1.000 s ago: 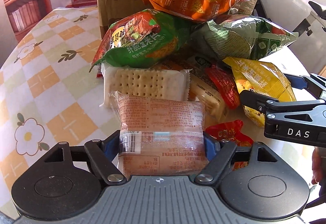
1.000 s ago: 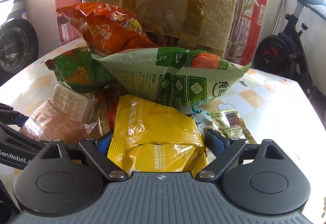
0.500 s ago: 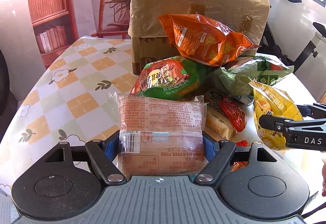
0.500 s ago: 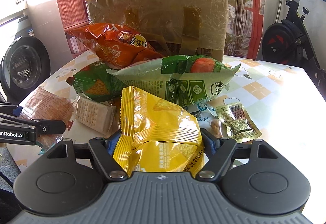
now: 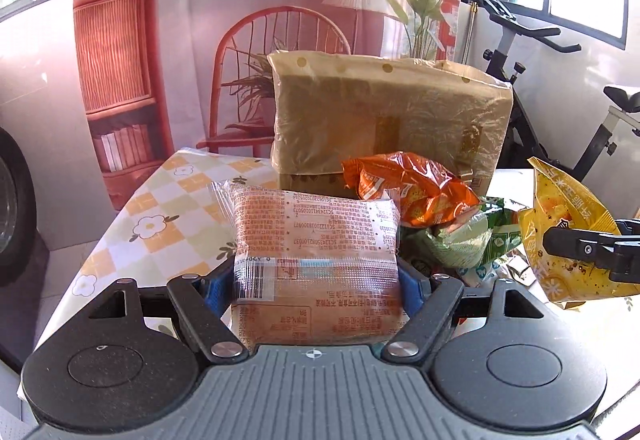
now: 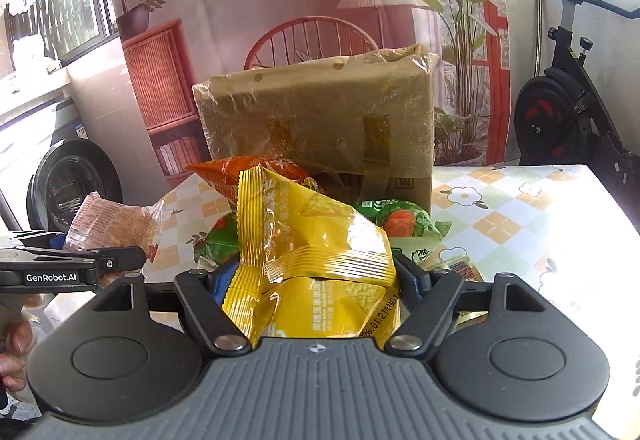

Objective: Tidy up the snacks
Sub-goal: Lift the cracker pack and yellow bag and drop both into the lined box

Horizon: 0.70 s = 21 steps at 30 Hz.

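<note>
Left wrist view: the left gripper (image 5: pixel 316 280) is clamped on a clear pink packet (image 5: pixel 316 252) of biscuits, its blue pads pressed against both sides (the packet's printed back faces the camera and it stands up past the fingertips toward 12 o'clock). Beyond it, at about 1 o'clock, an orange bag (image 5: pixel 412 188) lies on top of a green bag (image 5: pixel 468 240), and behind both stands a big brown box (image 5: pixel 384 120) wrapped in clear film. All of these rest on a table (image 5: pixel 160 228) covered with a checked cloth printed with flowers. At 3 o'clock the right gripper's dark finger crosses a yellow bag (image 5: pixel 560 224), which hangs clear of the table. Right wrist view: the right gripper (image 6: pixel 312 280) is clamped on that yellow bag (image 6: pixel 316 252), the foil creased and bulging between the blue pads (its crimped edge rises toward 11 o'clock). Just behind it the orange bag (image 6: pixel 240 172) peeks out at 11 o'clock and the green bag (image 6: pixel 396 220) at 1 o'clock, with the brown box (image 6: pixel 320 120) upright behind them at 12 o'clock. At 9 o'clock the left gripper (image 6: pixel 132 254) shows from the side, carrying the pink packet (image 6: pixel 116 224) off the table's edge. A small gold sachet (image 6: pixel 460 264) lies on the cloth at 3 o'clock, near the right pad. Fingers of a hand (image 6: pixel 12 344) show at 8 o'clock.
</note>
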### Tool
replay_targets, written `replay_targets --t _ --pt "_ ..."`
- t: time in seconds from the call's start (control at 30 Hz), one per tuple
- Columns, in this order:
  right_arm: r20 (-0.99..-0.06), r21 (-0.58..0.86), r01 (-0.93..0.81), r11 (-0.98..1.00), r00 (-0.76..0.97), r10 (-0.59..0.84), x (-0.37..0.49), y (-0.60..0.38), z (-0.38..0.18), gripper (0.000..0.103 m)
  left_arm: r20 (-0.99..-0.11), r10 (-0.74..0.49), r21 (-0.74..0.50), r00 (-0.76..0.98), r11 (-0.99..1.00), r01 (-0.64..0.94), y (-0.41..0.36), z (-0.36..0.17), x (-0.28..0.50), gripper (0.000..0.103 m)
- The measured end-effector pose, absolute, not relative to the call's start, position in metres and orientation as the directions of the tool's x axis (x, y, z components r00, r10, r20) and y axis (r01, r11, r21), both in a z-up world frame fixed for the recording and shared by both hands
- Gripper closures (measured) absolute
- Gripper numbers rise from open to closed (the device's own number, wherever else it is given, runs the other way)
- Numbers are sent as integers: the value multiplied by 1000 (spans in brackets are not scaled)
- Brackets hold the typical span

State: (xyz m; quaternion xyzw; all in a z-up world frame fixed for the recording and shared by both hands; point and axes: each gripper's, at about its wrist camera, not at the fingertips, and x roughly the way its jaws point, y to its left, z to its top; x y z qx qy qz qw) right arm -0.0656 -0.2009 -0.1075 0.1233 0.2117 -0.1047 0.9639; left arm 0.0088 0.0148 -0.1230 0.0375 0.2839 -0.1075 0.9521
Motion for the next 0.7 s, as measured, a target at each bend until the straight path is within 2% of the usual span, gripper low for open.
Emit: replay_targets --t 0.4,0.7 --pt "-265 208 231 951 949 -172 -41 -231 -36 27 -404 -177 34 897 977 208 8 -53 40 22" --pt "-153 201 182 962 976 -153 27 -274 6 27 -301 -205 60 931 971 233 -25 -6 114 22"
